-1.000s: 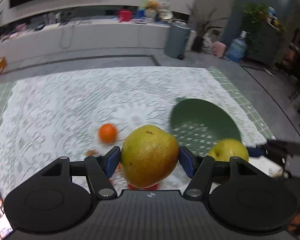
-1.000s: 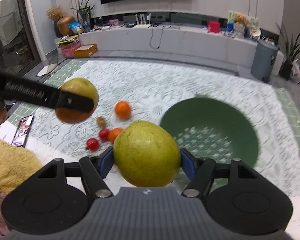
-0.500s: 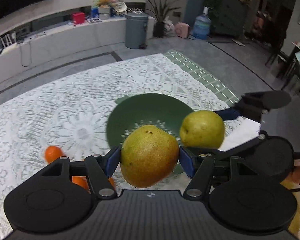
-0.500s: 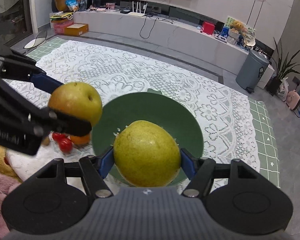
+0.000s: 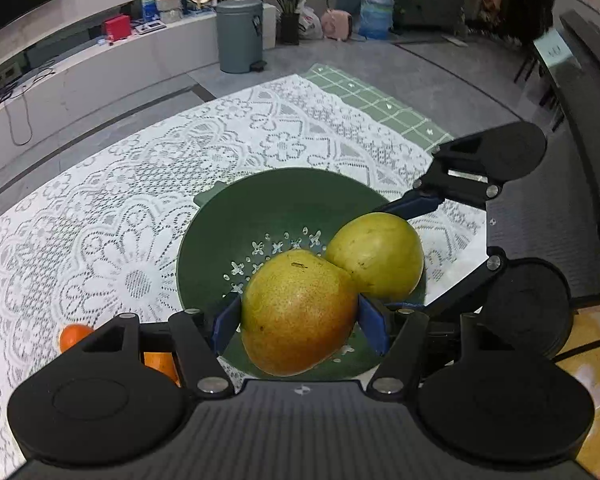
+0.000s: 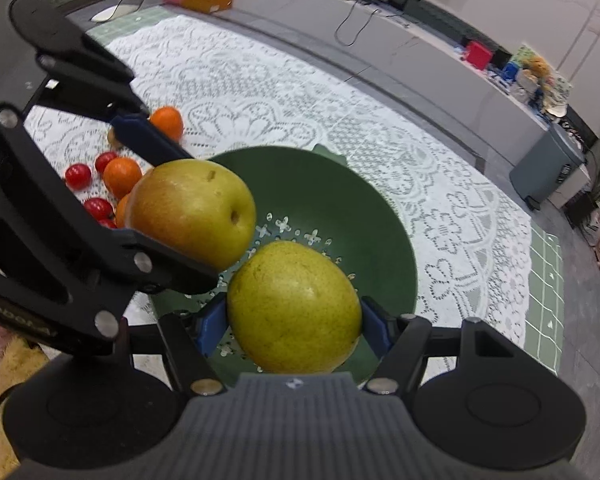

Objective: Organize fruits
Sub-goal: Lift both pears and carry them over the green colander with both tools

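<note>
Two pears, one green colander, three oranges in view and four small red fruits that look like cherry tomatoes. At the left on the lace cloth (image 6: 260,92), the red fruits (image 6: 78,176) cluster beside the oranges (image 6: 122,176), one orange (image 6: 167,122) lying apart farther back. The left gripper (image 5: 298,316) has its jaws pinching a yellow-green pear with a reddish-brown blush (image 5: 298,312), held above the colander (image 6: 340,200). To its right the right gripper (image 6: 294,320) has its jaws clamped on a greener, speckled pear (image 6: 294,308), also over the perforated bowl. The two pears look to be touching.
</note>
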Available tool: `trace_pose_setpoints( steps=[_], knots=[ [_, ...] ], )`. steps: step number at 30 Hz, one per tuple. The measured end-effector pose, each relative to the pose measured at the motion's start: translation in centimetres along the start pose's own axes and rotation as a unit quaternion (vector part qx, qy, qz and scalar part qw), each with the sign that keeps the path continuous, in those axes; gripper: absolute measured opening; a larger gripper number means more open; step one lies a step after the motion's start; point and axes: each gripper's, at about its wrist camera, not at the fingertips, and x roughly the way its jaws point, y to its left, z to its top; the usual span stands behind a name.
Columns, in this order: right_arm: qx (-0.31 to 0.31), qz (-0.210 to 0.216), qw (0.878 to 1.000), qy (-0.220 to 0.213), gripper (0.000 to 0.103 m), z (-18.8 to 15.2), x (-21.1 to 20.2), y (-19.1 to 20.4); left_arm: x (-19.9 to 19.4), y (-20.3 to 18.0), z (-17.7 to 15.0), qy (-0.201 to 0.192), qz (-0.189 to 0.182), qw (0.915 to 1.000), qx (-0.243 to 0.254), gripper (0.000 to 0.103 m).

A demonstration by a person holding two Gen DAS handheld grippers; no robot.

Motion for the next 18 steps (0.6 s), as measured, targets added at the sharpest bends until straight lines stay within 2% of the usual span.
trace_pose_setpoints(
  steps=[18],
  knots=[
    [-0.035,0.032,0.997,0.068,0.066,0.4,4.5,-0.7,5.2,1.4,0.6,0.060,0.004,0.9973,0.043,0.073]
  ],
)
